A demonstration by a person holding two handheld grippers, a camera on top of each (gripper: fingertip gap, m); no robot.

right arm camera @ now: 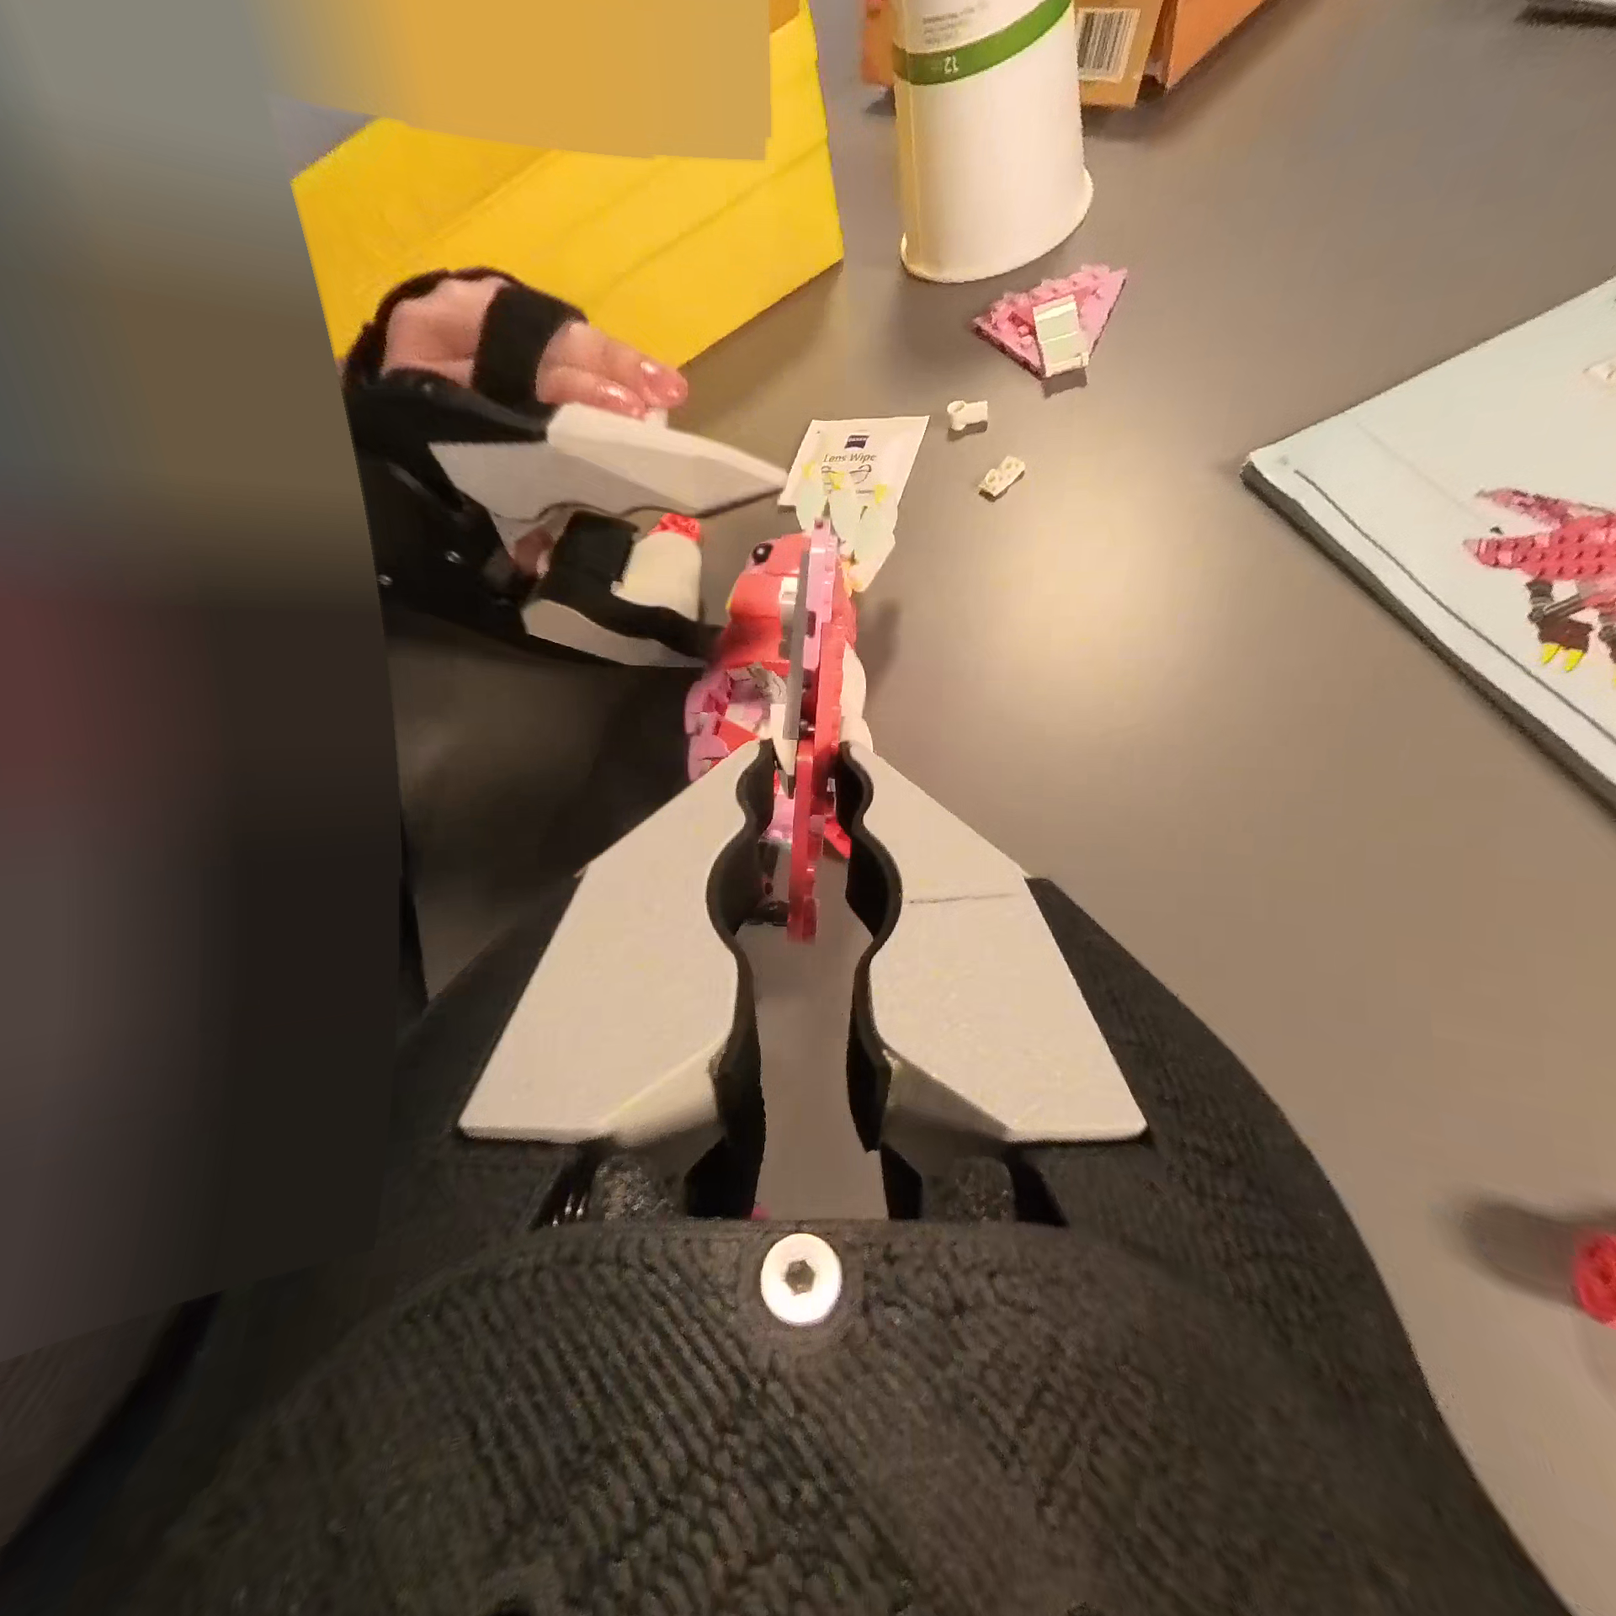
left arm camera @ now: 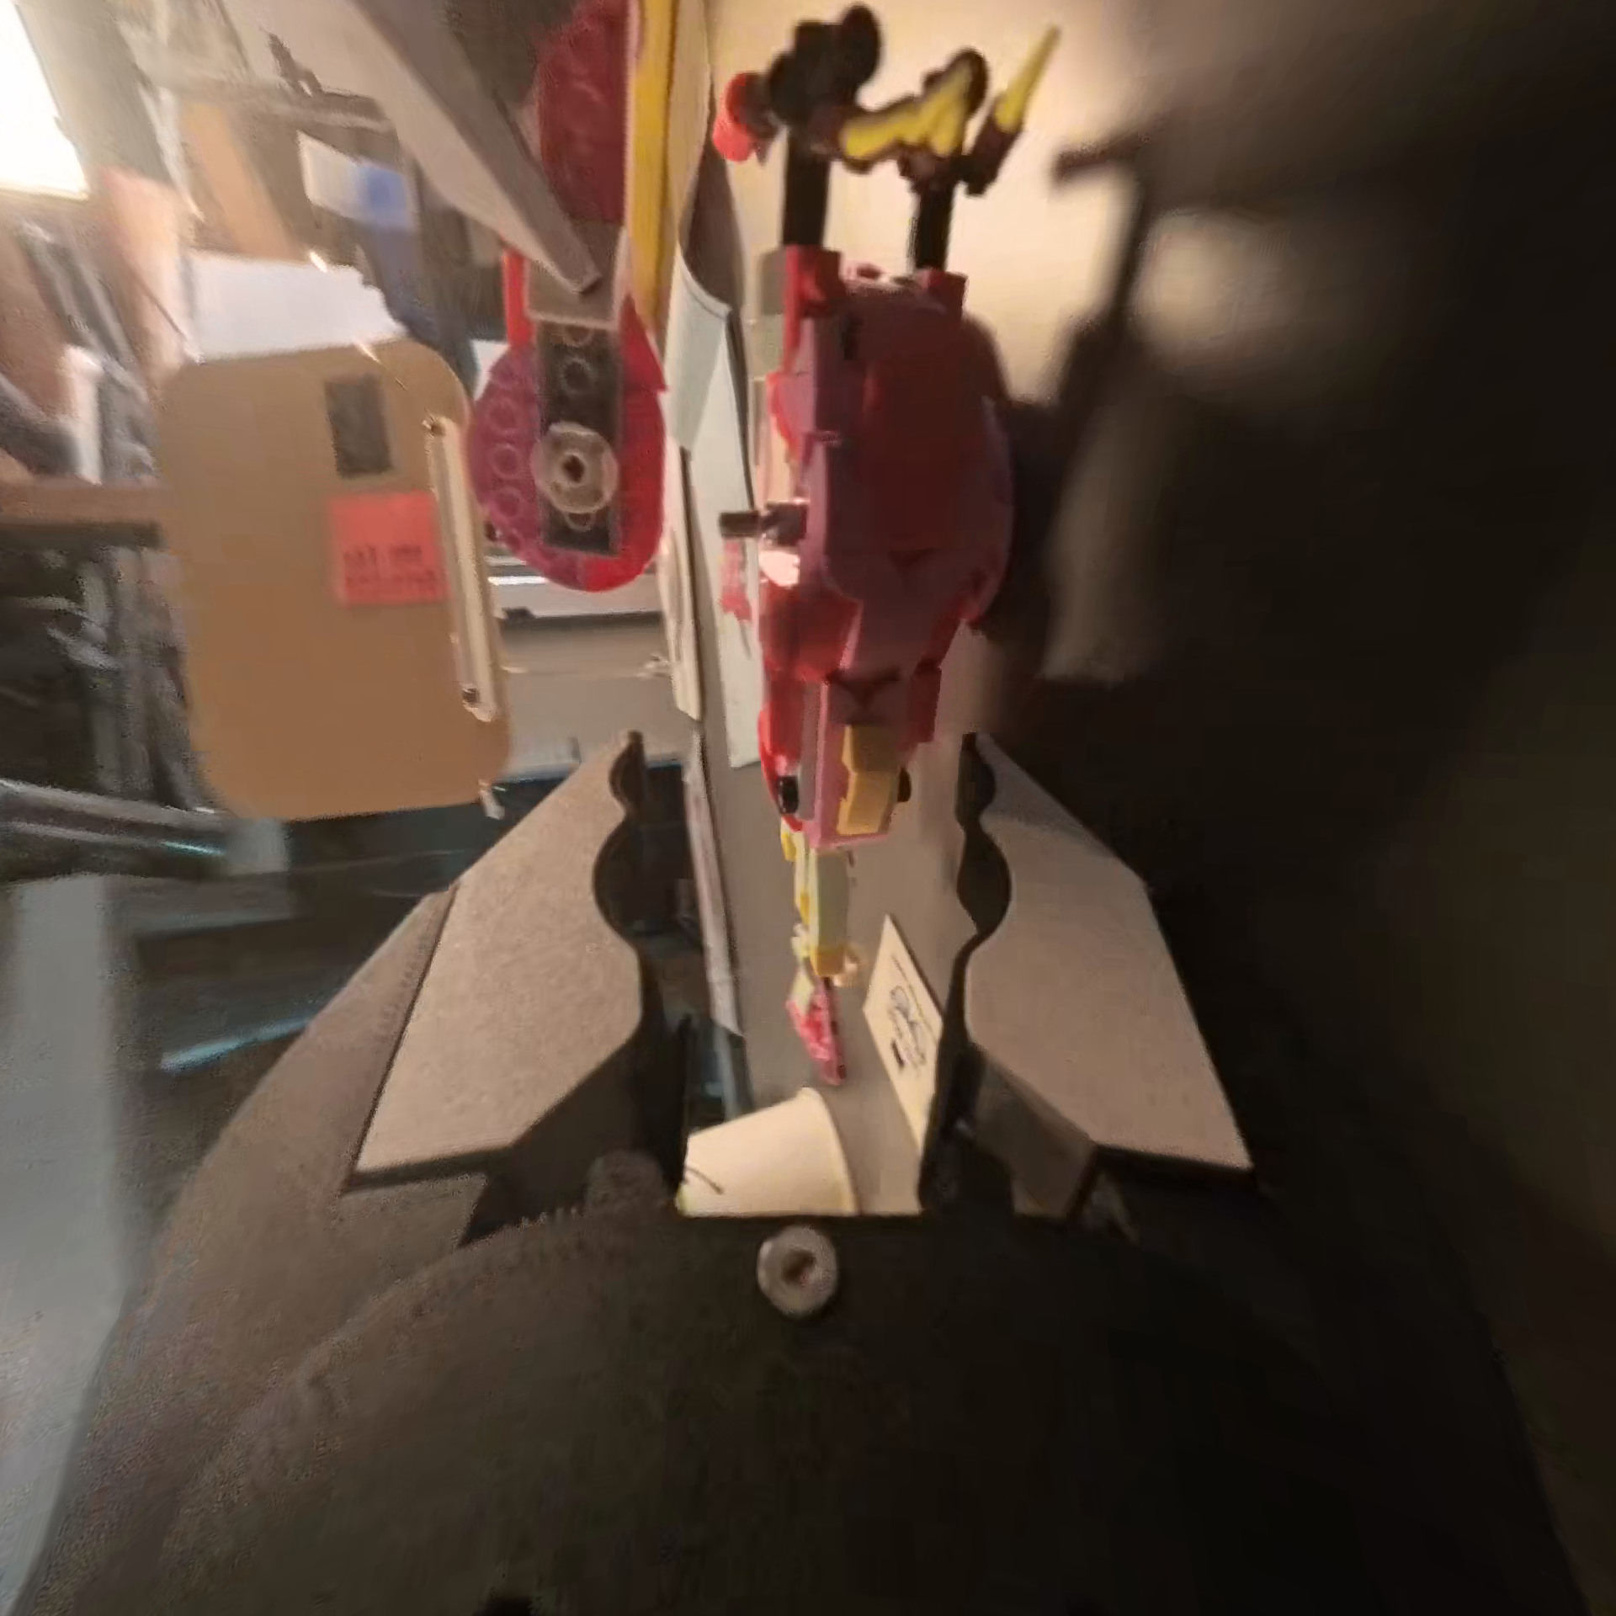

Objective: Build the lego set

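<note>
On the far left of the right wrist view, my left hand (right arm camera: 490, 350), in a black fingerless glove, holds my left gripper (right arm camera: 708, 560) low over a grey table (right arm camera: 1137, 787). Its two grey fingers stand wide apart, one above the other, with nothing between them. The lower fingertip sits just beside the head of a red and pink brick bird (right arm camera: 787, 630).

In the left wrist view the scene is rolled on its side and blurred. There the left gripper (left arm camera: 800, 761) is spread open, and the bird (left arm camera: 874, 490) lies ahead of the fingertips, its beak end reaching in between them without touching either pad. The bird's black legs and yellow claws point away from me. A round pink and red brick wing (left arm camera: 568, 472) shows to its left, held by the tip of my right gripper.

At the centre of the right wrist view, my right gripper (right arm camera: 809, 769) is closed on that thin red wing plate (right arm camera: 804, 839), which stands on edge between the black pads. Both pads press on it.

Past the bird lies a small white sachet (right arm camera: 861, 455). To the right are two tiny white bricks (right arm camera: 984, 446), a pink brick wedge (right arm camera: 1054, 319) and a tall white cup (right arm camera: 988, 149). A yellow box (right arm camera: 612, 219) stands behind my hand. At the far right edge lies an instruction booklet (right arm camera: 1443, 542).
</note>
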